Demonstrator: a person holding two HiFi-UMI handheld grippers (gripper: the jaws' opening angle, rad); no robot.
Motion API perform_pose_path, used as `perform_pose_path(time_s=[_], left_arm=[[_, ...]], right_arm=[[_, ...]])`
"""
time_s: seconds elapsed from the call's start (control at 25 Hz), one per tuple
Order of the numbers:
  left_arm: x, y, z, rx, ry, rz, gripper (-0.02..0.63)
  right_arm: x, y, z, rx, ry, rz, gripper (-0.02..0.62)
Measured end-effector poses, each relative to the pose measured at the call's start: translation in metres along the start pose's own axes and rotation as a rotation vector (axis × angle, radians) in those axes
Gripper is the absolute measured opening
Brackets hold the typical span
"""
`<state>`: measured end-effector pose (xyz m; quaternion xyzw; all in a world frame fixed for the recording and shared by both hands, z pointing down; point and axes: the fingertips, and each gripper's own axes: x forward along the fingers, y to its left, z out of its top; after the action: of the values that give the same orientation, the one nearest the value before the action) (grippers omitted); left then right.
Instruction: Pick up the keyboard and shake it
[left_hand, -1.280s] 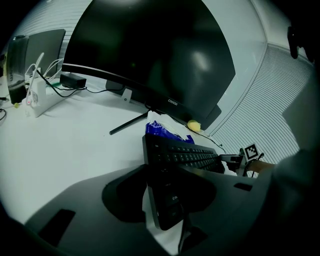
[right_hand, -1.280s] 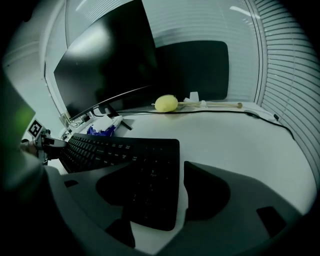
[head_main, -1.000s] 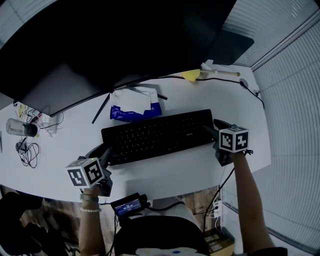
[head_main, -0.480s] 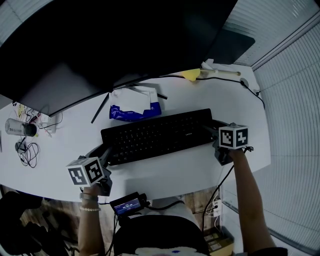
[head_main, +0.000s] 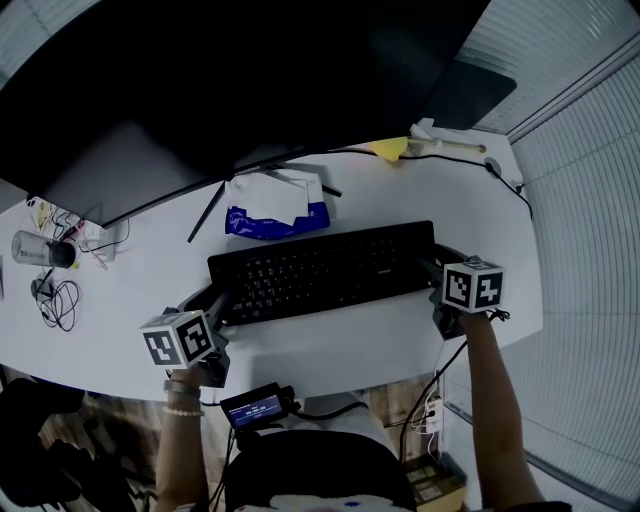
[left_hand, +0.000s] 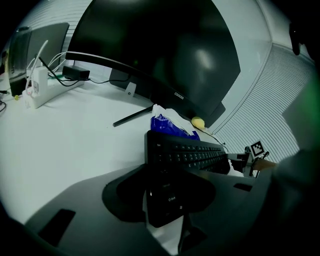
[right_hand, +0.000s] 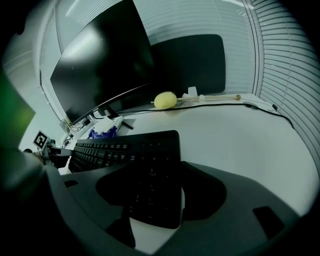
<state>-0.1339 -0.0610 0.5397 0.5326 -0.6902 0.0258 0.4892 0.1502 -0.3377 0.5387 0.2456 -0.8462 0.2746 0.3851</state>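
Observation:
A black keyboard (head_main: 320, 272) lies lengthwise across the white desk (head_main: 330, 345) in front of the big monitor. My left gripper (head_main: 215, 305) is at its left end, and that end sits between the jaws in the left gripper view (left_hand: 167, 197). The jaws are closing a little and press on the keyboard (left_hand: 190, 155). My right gripper (head_main: 435, 268) is at the right end. In the right gripper view, the number-pad end of the keyboard (right_hand: 125, 150) fills the gap between the jaws of my right gripper (right_hand: 155, 200). I cannot tell whether the keyboard is off the desk.
A blue and white tissue pack (head_main: 272, 205) lies just behind the keyboard, under the curved monitor (head_main: 240, 70). A yellow object (head_main: 385, 150) and a black cable (head_main: 500, 180) are at the back right. A cup (head_main: 40, 250) and tangled cords (head_main: 55, 305) are at the left.
The head view has shifted slightly. The keyboard and both grippers keep their places on the desk, with the right gripper's cube a touch nearer the front edge.

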Motion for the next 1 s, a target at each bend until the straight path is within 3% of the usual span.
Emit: perform_pose_path(time_s=[0.44,1.0], left_arm=[[0.002,-0.018,0.018,0.012,-0.091,-0.127,0.158],[-0.009,-0.055,0.067,0.028,-0.358,-0.405,0.150]], right_arm=[[-0.071,0.014,0.035,-0.083,-0.164,-0.154,0.278],[-0.208,0.086,0.116,-0.386,-0.472,-0.410,0.278]])
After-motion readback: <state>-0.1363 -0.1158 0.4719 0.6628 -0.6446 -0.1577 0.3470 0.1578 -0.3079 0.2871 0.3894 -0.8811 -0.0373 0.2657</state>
